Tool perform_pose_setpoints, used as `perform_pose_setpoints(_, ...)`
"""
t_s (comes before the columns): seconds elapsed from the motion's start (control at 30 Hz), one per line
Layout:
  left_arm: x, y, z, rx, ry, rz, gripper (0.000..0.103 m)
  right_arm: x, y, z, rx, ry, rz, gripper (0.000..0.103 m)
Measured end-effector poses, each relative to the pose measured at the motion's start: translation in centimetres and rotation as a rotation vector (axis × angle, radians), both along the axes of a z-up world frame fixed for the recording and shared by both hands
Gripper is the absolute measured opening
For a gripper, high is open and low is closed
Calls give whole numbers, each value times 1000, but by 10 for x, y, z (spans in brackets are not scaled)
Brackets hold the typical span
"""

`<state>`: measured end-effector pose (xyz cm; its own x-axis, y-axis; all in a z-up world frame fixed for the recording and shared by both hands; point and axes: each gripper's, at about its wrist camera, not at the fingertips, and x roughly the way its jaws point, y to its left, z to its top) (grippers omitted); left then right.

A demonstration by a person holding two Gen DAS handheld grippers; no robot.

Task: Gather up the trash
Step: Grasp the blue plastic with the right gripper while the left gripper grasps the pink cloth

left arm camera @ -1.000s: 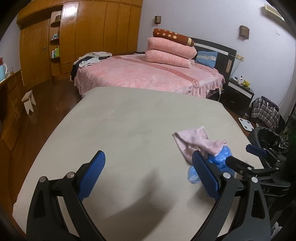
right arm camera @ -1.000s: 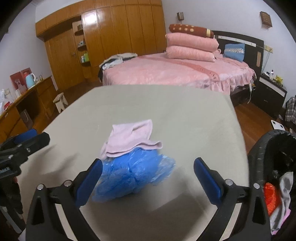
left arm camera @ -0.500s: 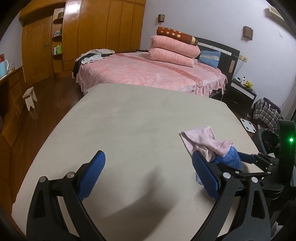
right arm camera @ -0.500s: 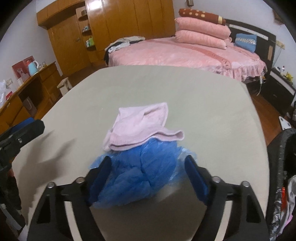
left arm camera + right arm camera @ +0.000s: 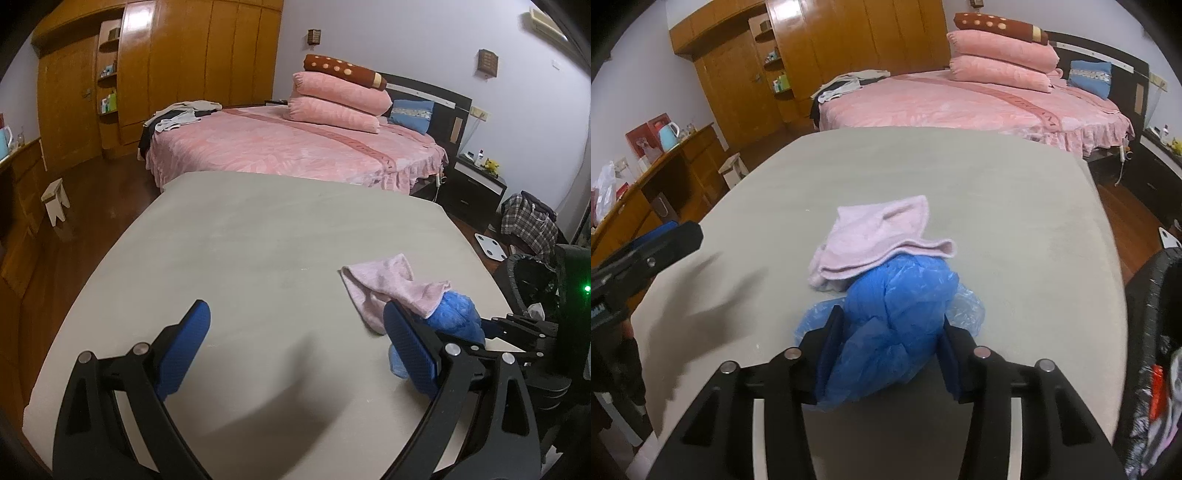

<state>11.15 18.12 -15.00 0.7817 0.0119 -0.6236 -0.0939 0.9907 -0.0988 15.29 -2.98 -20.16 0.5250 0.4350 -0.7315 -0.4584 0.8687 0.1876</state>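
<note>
The right hand-held gripper [image 5: 890,350] has narrowed from wide open around the blue bag [image 5: 897,317] and is closing, pads now against its crumpled sides, so the pickup looks nearly secured. The bag sits on the desk [image 5: 1015,221], partly under a pink cloth [image 5: 879,236], near the bin [image 5: 1152,295]. The left hand-held gripper [image 5: 295,350] hovers released, empty.
</note>
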Motion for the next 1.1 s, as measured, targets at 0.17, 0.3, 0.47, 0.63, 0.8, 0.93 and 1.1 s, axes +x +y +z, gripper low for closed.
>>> perform_pose_setpoints(0.17, 2, -13, 1, 2, -3, -20, 92, -4, -20, 6, -8, -11, -39, 47)
perform_pose_setpoints(0.3, 6, -24, 1, -1, -6, -39, 92, -1, -34, 10, -24, -29, -75, 47)
perform_pose_setpoints(0.47, 13, -33, -1, -5, -3, -56, 92, 10, -47, 14, -18, -39, -115, 47)
perform_pose_setpoints(0.63, 28, -41, -7, -10, 14, -73, 92, 23, -52, 14, -31, -51, -133, 47)
perform_pose_setpoints(0.8, 45, -47, -17, -21, 40, -94, 92, 33, -58, 13, -33, -48, -151, 47)
perform_pose_setpoints(0.93, 58, -54, -26, -26, 63, -110, 92, 41, -62, 14, -38, -54, -163, 47)
perform_pose_setpoints(1.1, 75, -58, -40, -52, 118, -124, 84, 51, -66, 14, -43, -55, -180, 47)
